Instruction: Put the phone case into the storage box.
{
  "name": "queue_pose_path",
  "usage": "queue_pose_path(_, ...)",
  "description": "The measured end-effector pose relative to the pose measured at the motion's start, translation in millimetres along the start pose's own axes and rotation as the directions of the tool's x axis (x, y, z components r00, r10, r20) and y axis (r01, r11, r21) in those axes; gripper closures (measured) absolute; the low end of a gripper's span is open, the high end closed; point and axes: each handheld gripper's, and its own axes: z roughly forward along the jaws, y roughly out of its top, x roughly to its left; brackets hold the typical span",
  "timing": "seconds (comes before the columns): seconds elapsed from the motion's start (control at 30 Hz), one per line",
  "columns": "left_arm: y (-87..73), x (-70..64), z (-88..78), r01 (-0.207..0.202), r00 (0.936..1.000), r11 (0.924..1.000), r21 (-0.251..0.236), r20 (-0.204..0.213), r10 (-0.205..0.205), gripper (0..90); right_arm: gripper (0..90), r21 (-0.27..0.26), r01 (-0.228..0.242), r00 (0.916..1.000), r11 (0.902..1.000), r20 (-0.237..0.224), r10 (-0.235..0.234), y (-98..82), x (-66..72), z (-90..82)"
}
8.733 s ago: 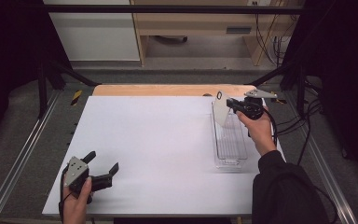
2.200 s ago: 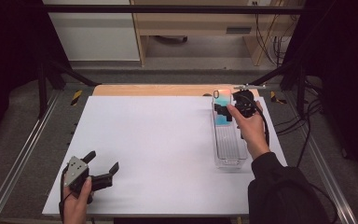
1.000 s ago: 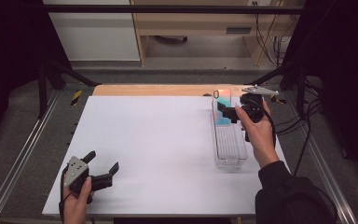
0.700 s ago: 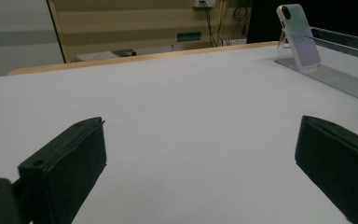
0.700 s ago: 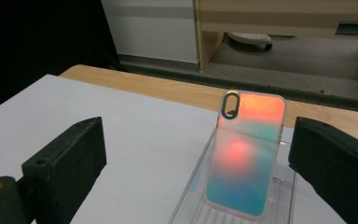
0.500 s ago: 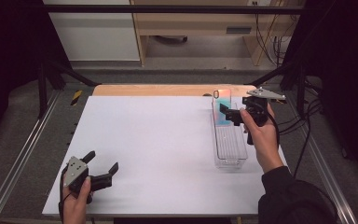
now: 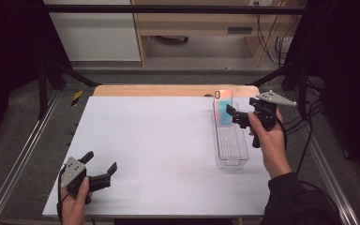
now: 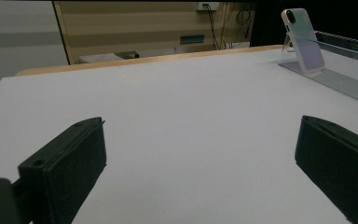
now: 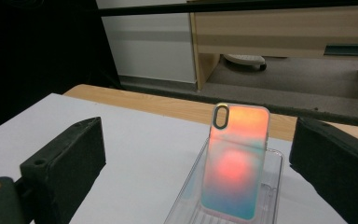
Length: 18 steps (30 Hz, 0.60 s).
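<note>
So the count here: two tongs, one phone case, one clear tray, that's it. The left tongs (image 7: 101, 166) sit down at about 7 o'clock on the table (image 7: 159, 140), jaws spread wide with nothing between them, just resting near the front edge in the person's hand. Over at roughly 2 o'clock is the clear plastic tray (image 7: 232, 150), a long narrow one running front to back. The phone case (image 7: 223, 108) stands in its far end, leaning back against the tray's far wall, long axis pretty much upright, camera cutout at the top corner. Its iridescent back faces the person; it looks orange-to-teal in the right gripper view (image 9: 235, 161). The right tongs (image 7: 232, 117) hang just beside the case at its 3 o'clock, jaws wide, not touching it as far as I can tell. Surface is a plain white sheet on a wooden top. Behind it: grey floor, a pale wood desk, cables at 1 o'clock.
</note>
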Motion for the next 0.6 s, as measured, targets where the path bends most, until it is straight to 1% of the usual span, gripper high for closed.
queue_pose_path(0.1, 0.0, 1.6, -1.0, 0.013, 0.9999, 0.9999, -0.006, -0.008, -0.013, 1.7, 4.0, -0.015, -0.001, 1.0000, 0.9999, 0.005, 0.001, -0.6, -1.7, -4.2)
queue_pose_path(0.2, 0.0, 3.3, -2.0, 0.017, 0.9998, 0.9998, -0.010, -0.012, -0.017, 1.7, 4.0, -0.032, 0.001, 0.9999, 0.9995, 0.014, 0.000, -1.4, -3.7, -8.4)
queue_pose_path(0.37, 0.0, 6.0, -3.4, 0.021, 0.9996, 0.9997, -0.011, -0.019, -0.021, 1.7, 3.9, -0.044, -0.003, 0.9998, 0.9990, 0.019, 0.003, -3.3, -7.1, -13.7)
queue_pose_path(0.6, 0.0, 5.9, -3.4, 0.017, 0.9997, 0.9998, -0.011, -0.019, -0.018, 1.7, 3.8, -0.059, -0.010, 0.9996, 0.9982, 0.028, 0.012, -5.3, -13.7, -23.1)
